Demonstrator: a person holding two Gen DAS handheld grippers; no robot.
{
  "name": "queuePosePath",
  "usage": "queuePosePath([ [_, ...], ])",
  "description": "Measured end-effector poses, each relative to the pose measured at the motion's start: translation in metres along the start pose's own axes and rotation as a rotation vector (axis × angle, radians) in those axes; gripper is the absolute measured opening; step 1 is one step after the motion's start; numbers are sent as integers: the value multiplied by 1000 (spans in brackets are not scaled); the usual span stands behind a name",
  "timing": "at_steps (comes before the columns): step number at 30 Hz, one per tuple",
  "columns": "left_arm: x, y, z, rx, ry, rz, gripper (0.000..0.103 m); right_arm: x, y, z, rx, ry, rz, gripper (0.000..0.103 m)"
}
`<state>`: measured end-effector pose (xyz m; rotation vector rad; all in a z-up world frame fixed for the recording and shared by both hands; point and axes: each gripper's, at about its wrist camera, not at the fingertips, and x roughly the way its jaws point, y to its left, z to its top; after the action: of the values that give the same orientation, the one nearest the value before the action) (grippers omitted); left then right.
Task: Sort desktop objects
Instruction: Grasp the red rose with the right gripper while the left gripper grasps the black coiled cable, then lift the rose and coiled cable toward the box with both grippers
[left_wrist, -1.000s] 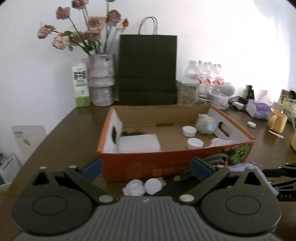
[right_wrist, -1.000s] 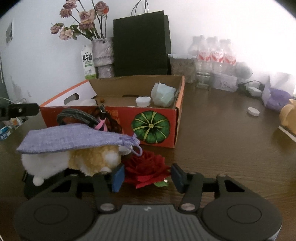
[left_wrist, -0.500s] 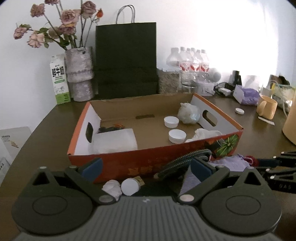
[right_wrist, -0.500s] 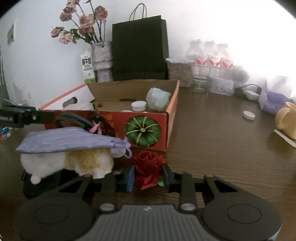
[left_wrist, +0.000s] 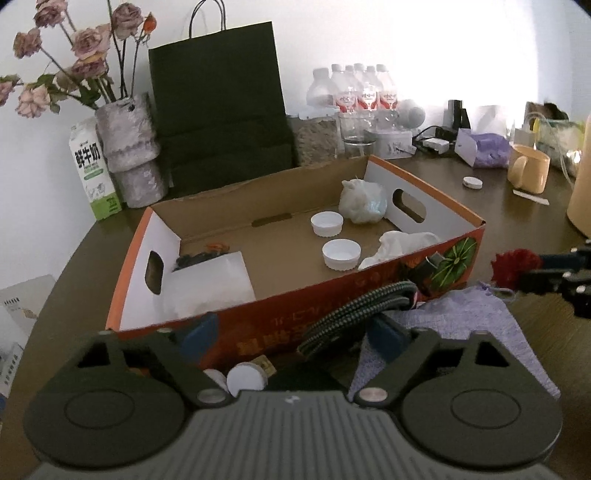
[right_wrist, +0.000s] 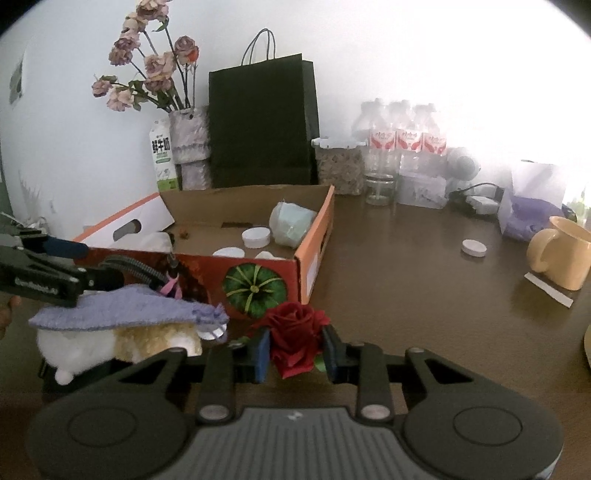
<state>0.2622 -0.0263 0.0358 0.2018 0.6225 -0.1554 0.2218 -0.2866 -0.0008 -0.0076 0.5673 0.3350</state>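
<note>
My right gripper (right_wrist: 295, 349) is shut on a red rose (right_wrist: 295, 332) and holds it above the table, right of the box's front corner. The rose also shows in the left wrist view (left_wrist: 515, 266). The orange cardboard box (left_wrist: 295, 310) holds white caps (left_wrist: 340, 254), crumpled tissue and a white packet. My left gripper (left_wrist: 291, 334) is open and empty above a braided strap (left_wrist: 354, 314), a white cap (left_wrist: 245, 378) and a purple pouch (left_wrist: 465, 332) in front of the box. The pouch (right_wrist: 125, 306) lies on a plush toy (right_wrist: 110, 343).
Behind the box stand a black paper bag (left_wrist: 218, 99), a vase of dried roses (left_wrist: 127, 140), a milk carton (left_wrist: 92, 170) and water bottles (left_wrist: 358, 92). A yellow mug (right_wrist: 561, 254), a loose white cap (right_wrist: 474, 247) and a tissue box (right_wrist: 532, 210) sit to the right.
My right gripper closed on the red rose and lifted it off the table. My left gripper rose and moved closer over the box's front wall.
</note>
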Motion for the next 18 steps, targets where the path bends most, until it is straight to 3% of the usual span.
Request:
queuePosePath([
  [7, 2, -9, 1, 69, -7, -5, 52, 1, 0, 14, 5, -28, 13, 28],
  [12, 4, -11, 1, 63, -6, -1, 42, 3, 4, 20, 13, -39, 26, 28],
  [15, 5, -12, 0, 56, -3, -7, 21, 4, 8, 22, 14, -40, 39, 28],
  [18, 4, -15, -2, 67, -18, -1, 19, 4, 12, 23, 13, -42, 46, 28],
])
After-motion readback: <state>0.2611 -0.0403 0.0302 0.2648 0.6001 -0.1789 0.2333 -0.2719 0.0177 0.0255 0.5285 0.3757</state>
